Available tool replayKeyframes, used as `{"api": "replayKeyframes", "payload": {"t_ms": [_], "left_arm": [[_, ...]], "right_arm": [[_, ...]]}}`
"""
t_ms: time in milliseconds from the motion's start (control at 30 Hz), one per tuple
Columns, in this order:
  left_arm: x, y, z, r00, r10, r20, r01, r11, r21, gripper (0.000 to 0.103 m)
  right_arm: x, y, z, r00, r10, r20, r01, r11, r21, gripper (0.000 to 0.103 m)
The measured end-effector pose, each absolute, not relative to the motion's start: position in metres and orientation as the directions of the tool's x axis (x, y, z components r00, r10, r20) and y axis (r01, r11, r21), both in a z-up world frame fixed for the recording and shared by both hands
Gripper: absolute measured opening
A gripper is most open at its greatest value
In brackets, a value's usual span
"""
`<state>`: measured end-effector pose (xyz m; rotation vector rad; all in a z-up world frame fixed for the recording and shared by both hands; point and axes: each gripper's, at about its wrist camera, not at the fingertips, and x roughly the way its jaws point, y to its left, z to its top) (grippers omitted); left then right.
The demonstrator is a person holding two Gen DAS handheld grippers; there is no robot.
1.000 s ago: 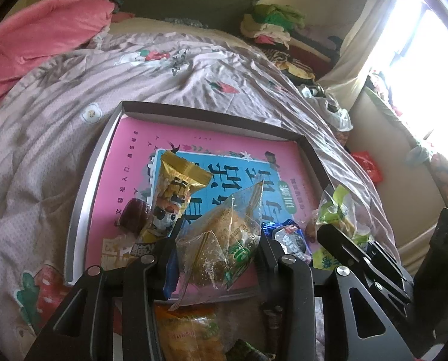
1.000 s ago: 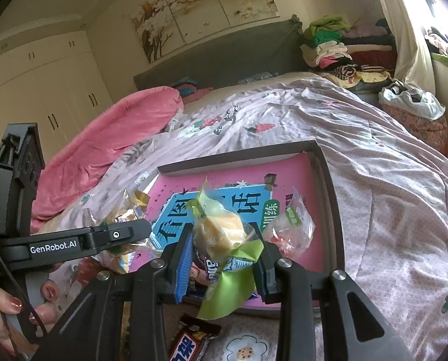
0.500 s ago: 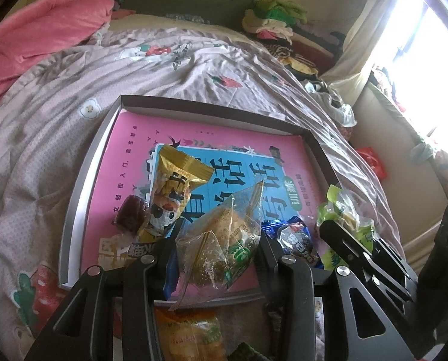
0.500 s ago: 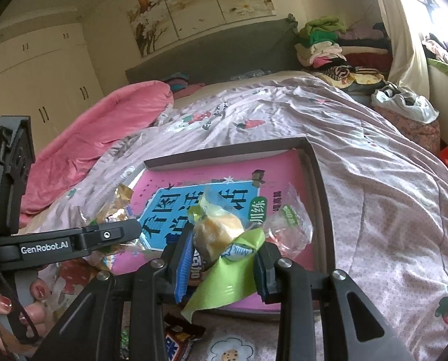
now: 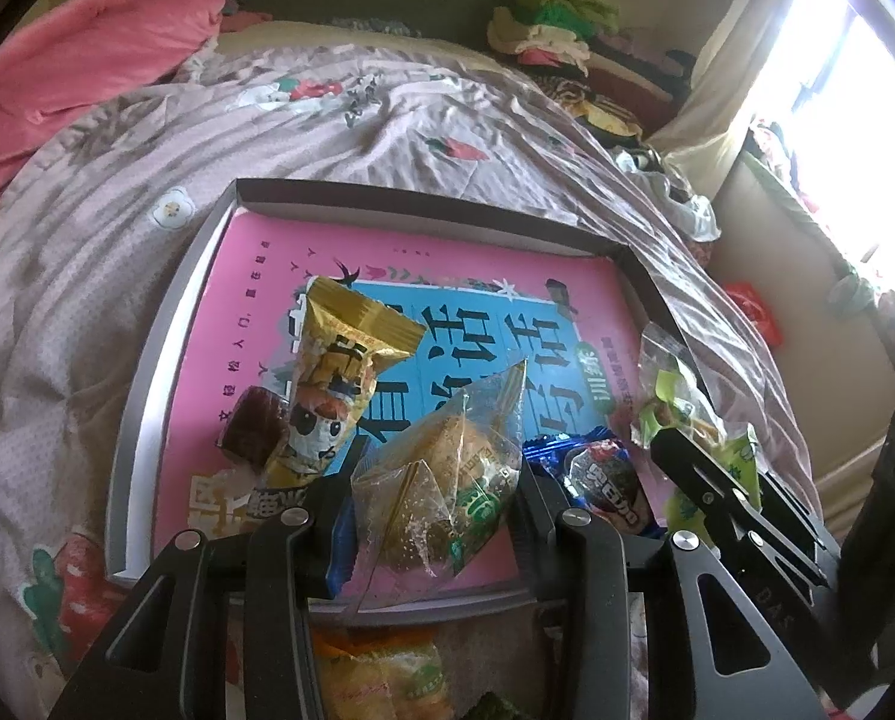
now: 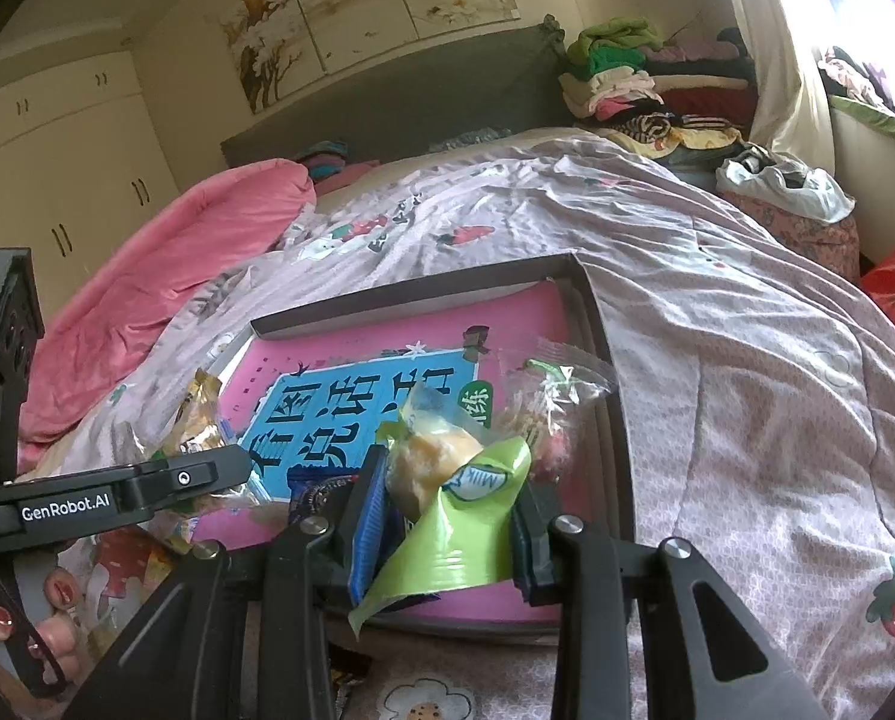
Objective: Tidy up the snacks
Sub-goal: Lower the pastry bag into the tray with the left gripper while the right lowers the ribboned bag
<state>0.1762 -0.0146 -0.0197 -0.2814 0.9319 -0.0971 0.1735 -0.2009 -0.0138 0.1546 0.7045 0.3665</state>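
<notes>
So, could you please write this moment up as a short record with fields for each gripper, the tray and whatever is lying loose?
left gripper: shut on a clear-wrapped pastry
right gripper: shut on a green-wrapped cake
tray: shallow box on the bed, lined with a pink and blue book
in tray: yellow packet, dark brown sweet, blue-wrapped snack, clear packet
outside tray: orange packet on the bedspread, near edge

Both views are taken from close behind each claw, tilted down over the bed. The shallow box is shared, at frame centre.
</notes>
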Motion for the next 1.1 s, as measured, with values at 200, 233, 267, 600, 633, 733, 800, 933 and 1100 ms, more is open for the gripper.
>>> {"api": "replayKeyframes", "payload": {"t_ms": [200,233,267,600,633,733,800,933,1100], "left_arm": [[0.178,-0.019,-0.024,0.589,-0.207,-0.781,-0.030,0.960,-0.278,0.042],[0.178,-0.019,-0.025,0.588,-0.209,-0.781,-0.029,0.960,-0.278,0.042],[0.179,-0.020,-0.025,0.587,-0.211,-0.782,-0.025,0.960,-0.278,0.043],[0.183,-0.028,-0.033,0.568,-0.217,-0.794,0.001,0.965,-0.263,0.043],[0.183,-0.028,-0.034,0.566,-0.217,-0.795,0.002,0.965,-0.262,0.043],[0.183,-0.029,-0.034,0.567,-0.217,-0.795,0.008,0.966,-0.258,0.043],[0.183,-0.029,-0.034,0.567,-0.215,-0.795,0.013,0.968,-0.252,0.043],[0.184,-0.029,-0.034,0.564,-0.216,-0.797,0.015,0.968,-0.251,0.043],[0.185,-0.029,-0.034,0.564,-0.210,-0.799,0.013,0.969,-0.245,0.044]], "right_arm": [[0.174,-0.202,-0.016,0.699,0.370,-0.612,-0.263,0.929,0.261,0.035],[0.174,-0.203,-0.016,0.700,0.368,-0.611,-0.262,0.929,0.260,0.035],[0.175,-0.203,-0.016,0.700,0.370,-0.611,-0.264,0.929,0.261,0.035],[0.173,-0.200,-0.017,0.696,0.378,-0.611,-0.280,0.926,0.253,0.035],[0.173,-0.200,-0.017,0.696,0.377,-0.611,-0.281,0.926,0.251,0.035],[0.173,-0.199,-0.017,0.694,0.379,-0.612,-0.285,0.925,0.250,0.036],[0.173,-0.199,-0.017,0.694,0.382,-0.610,-0.287,0.924,0.252,0.036],[0.172,-0.199,-0.017,0.694,0.390,-0.606,-0.289,0.921,0.261,0.036],[0.172,-0.202,-0.016,0.695,0.391,-0.604,-0.285,0.920,0.269,0.036]]}}
